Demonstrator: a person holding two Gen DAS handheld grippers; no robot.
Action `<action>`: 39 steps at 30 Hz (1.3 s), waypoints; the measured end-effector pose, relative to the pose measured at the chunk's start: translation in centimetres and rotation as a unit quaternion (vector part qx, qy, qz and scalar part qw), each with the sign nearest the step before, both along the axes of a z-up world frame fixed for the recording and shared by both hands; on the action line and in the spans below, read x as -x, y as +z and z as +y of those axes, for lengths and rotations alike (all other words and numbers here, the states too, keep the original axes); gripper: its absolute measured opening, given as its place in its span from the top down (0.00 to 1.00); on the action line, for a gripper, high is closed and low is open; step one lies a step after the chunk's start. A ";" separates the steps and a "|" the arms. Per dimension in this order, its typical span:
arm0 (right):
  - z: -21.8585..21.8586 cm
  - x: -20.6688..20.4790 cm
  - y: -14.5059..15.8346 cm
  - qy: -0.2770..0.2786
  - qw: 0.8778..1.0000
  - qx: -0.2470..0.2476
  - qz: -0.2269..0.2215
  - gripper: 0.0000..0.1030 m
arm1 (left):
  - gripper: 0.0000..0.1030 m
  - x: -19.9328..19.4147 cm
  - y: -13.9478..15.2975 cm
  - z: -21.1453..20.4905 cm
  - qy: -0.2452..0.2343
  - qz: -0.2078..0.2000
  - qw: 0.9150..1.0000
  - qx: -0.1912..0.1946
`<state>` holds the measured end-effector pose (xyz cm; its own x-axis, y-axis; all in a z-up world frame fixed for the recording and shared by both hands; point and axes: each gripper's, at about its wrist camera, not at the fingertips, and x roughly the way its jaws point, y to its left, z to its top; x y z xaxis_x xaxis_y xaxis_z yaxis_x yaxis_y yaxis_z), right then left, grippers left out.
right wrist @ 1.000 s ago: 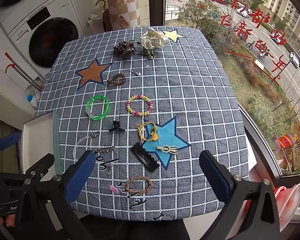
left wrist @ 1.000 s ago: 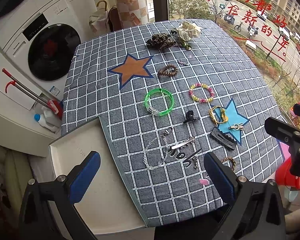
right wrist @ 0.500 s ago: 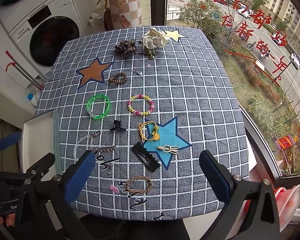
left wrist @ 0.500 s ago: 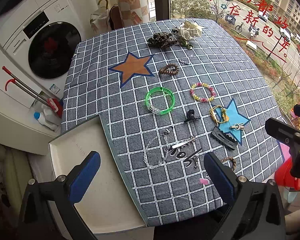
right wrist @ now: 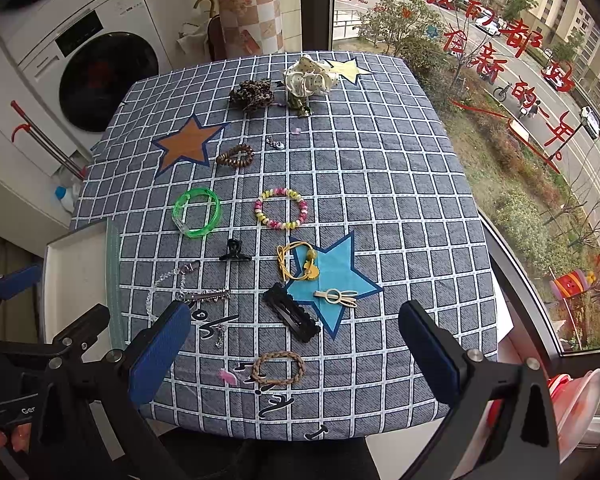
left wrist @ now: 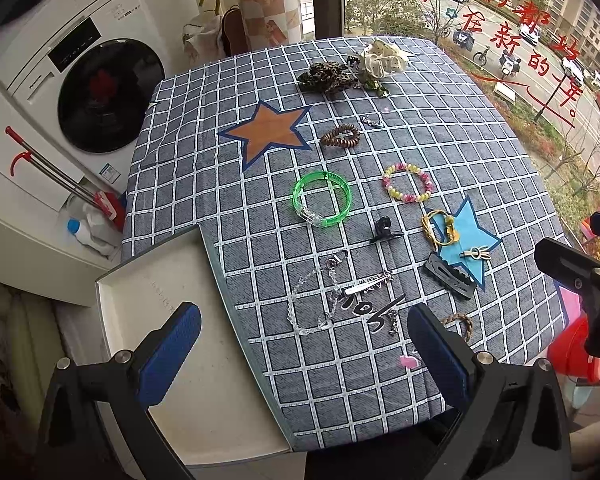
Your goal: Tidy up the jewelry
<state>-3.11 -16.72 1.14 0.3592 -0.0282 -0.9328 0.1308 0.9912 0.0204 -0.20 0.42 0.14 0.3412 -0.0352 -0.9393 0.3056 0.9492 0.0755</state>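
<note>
Both the left gripper (left wrist: pixel 304 354) and right gripper (right wrist: pixel 294 350) gape wide above scattered jewelry (right wrist: pixel 278 368).

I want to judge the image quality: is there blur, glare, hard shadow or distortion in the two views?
Left wrist view: sharp on the green bangle, soft daylight, no hard shadows, grid lines bowed by the fisheye. Right wrist view: equally sharp on the beaded bracelet, no glare on the tablecloth, edges curved, corners dark.
</note>
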 end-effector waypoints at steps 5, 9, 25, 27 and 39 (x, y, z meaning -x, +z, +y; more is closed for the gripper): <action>0.1 0.1 -0.2 0.003 1.000 0.000 0.002 0.00 | 0.00 0.1 -0.3 0.3 0.006 0.003 1.000 0.000; 0.1 0.2 -0.1 0.004 1.000 0.000 0.002 0.00 | 0.00 0.0 -0.4 0.3 0.010 0.005 1.000 0.000; 0.0 0.2 -0.1 0.002 1.000 0.000 0.004 0.00 | 0.00 -0.1 -0.6 0.6 0.013 0.008 1.000 0.000; 0.0 0.2 -0.1 0.002 1.000 0.000 0.004 0.00 | 0.00 -0.1 -0.6 0.6 0.013 0.008 1.000 0.000; 0.0 0.2 -0.3 0.001 1.000 -0.001 0.006 0.00 | 0.00 0.1 -0.8 0.8 0.015 0.010 1.000 -0.001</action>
<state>-3.30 -16.76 0.88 0.3488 -0.0260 -0.9368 0.1297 0.9913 0.0208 -0.26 1.17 -0.63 0.3237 -0.0242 -0.9459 0.2790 0.9577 0.0710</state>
